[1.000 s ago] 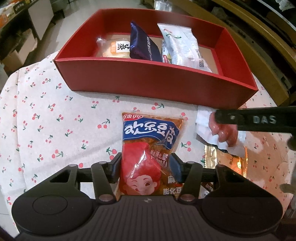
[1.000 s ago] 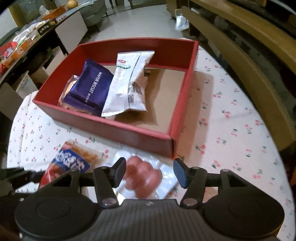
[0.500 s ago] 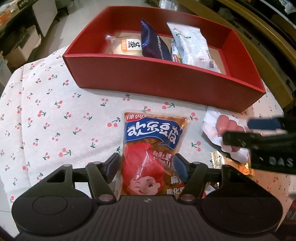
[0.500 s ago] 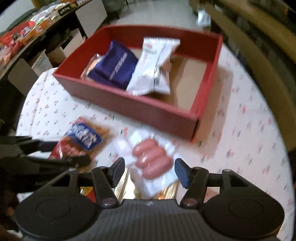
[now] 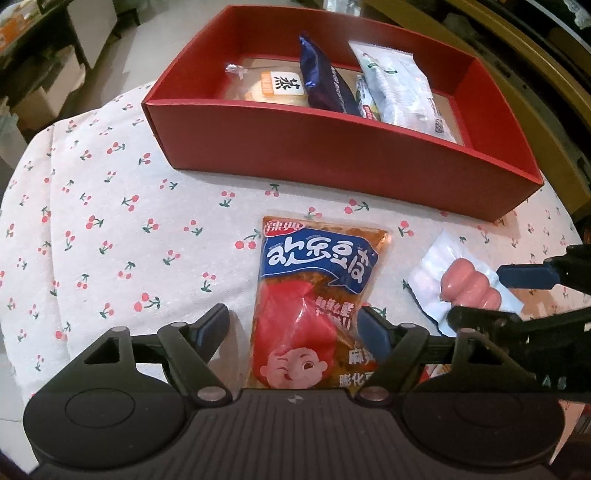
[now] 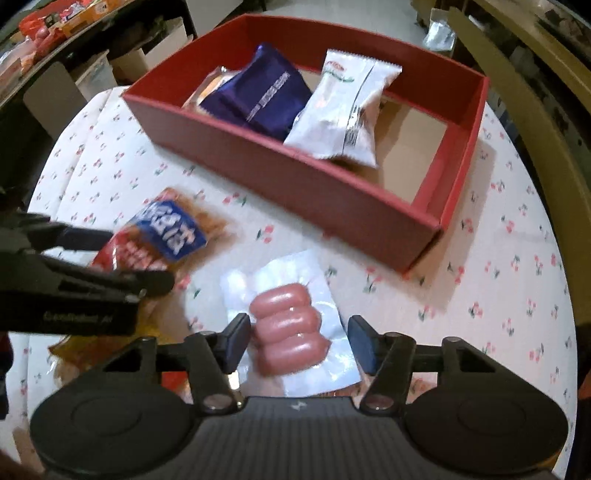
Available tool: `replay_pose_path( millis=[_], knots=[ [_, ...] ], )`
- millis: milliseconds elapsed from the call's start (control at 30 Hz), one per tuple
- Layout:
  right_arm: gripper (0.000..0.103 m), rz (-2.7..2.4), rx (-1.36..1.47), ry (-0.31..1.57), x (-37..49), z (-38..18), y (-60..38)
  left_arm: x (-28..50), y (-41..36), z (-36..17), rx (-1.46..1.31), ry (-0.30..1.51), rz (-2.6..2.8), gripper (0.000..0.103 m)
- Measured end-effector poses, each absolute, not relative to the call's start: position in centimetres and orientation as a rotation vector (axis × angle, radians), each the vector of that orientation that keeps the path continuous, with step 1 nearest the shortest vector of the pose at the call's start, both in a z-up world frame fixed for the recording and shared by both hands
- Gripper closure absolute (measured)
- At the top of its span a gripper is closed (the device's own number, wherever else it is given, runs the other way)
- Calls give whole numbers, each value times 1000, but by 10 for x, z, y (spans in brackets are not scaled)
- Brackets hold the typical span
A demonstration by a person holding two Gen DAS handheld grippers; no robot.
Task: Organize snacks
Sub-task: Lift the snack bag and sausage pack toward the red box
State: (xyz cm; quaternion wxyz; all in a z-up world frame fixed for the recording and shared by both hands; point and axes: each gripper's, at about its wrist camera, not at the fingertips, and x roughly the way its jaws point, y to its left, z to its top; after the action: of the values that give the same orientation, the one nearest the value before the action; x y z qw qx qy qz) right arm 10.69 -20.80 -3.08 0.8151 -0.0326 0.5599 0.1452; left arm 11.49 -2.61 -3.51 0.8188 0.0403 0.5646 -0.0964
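A red-and-blue bean snack bag [image 5: 317, 280] lies flat on the cherry-print cloth, in front of the red box [image 5: 332, 147]. My left gripper [image 5: 291, 325] straddles the bag's lower half. Its jaws are opening, and the left pad stands clear of the bag. A clear vacuum pack of three pink sausages [image 6: 291, 328] lies to the right of the bag. My right gripper [image 6: 299, 338] is open around the pack, which rests on the table. The box holds a bun packet [image 5: 273, 86], a dark blue wafer packet [image 6: 262, 99] and a white packet [image 6: 340, 114].
The box's right end [image 6: 410, 147] shows bare cardboard floor. A gold-orange wrapper [image 6: 66, 350] pokes out under both grippers near the table's front edge. A wooden bench [image 6: 535, 110] runs along the right, and shelves with goods [image 6: 44, 22] stand far left.
The left jaws have spread away from the snack bag, which stays on the cloth. The right gripper has shifted over the sausage pack and rolled, so the pack now sits between its fingers.
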Motion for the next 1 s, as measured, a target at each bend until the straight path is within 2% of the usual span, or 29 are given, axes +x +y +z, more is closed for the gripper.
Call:
replay_pose_path(
  millis=[267,333,433,467,600,767,900,933,1000],
  knots=[
    [23,300,-114,1157,111,-36,-196,126,-29,-42,129,1172,-156,13],
    [24,301,-124,1148,106,-35,-197,126,-30,-40,137,1169,-152,17],
    [26,284,-110,1143,101,-34,-202,124,-29,-35,139,1165,-160,34],
    [26,271,-110,1134,100,-32,-204,123,-28,-34,136,1168,-162,35],
    [41,253,-46,1097,99,-21,-216,122,-22,-33,102,1172,-164,38],
    [43,256,-37,1106,102,-22,-218,123,-22,-33,95,1166,-163,40],
    [42,266,-17,1092,104,-21,-223,124,-20,-34,81,1167,-162,35],
    [36,258,-36,1094,104,-22,-222,125,-18,-34,69,1171,-164,34],
    [22,256,-56,1110,106,-26,-219,127,-17,-33,43,1176,-164,21]
  ],
)
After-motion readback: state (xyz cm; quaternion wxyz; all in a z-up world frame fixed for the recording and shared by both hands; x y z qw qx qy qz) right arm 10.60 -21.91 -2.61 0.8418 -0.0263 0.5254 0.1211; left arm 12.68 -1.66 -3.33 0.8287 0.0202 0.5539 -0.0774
